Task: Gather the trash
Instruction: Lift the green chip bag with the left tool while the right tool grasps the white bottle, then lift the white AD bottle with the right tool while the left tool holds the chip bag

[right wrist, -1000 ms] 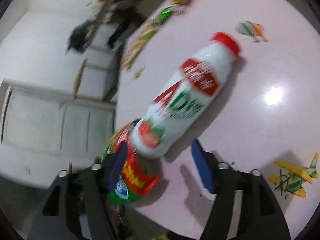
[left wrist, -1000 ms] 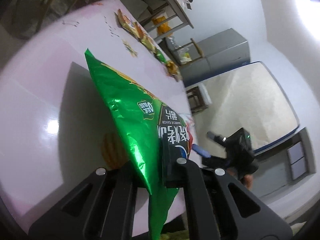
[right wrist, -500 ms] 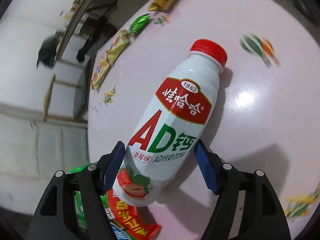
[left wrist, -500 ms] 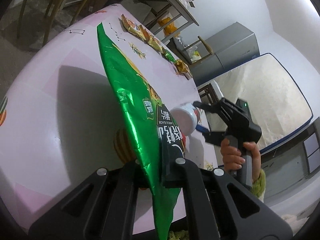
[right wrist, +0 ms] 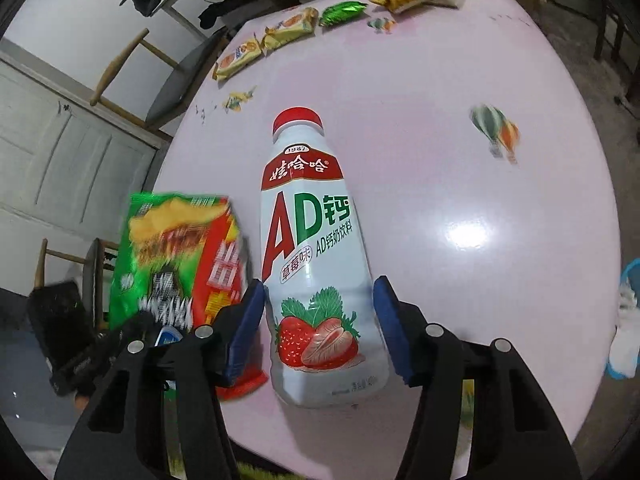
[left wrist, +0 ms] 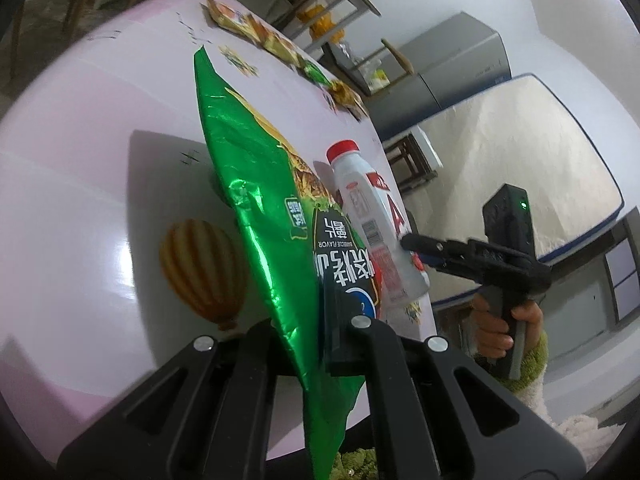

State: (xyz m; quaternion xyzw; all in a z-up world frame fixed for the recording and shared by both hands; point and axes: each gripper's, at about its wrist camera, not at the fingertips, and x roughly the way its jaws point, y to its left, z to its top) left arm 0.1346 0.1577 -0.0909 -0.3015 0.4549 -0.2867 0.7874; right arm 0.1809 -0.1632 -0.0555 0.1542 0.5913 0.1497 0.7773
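My left gripper (left wrist: 316, 340) is shut on a green crisp bag (left wrist: 260, 208) and holds it upright above the pink table (left wrist: 80, 160). The bag also shows in the right wrist view (right wrist: 176, 264), blurred. My right gripper (right wrist: 320, 320) has its blue pads on both sides of a white AD milk bottle (right wrist: 312, 248) with a red cap, near the table's near edge. The bottle (left wrist: 372, 216) and the right gripper (left wrist: 420, 248) also show in the left wrist view, just right of the bag.
Several small snack wrappers (right wrist: 280, 36) lie in a row along the far edge of the table (right wrist: 440, 120). Wooden chairs (right wrist: 132, 64) stand beyond the table. A blue and white object (right wrist: 624, 320) sits off the table's right side.
The right gripper has come round the bottle and its pads have narrowed onto it; the bottle now stands straight in view. The left gripper has shifted with the bag, closer to the bottle.
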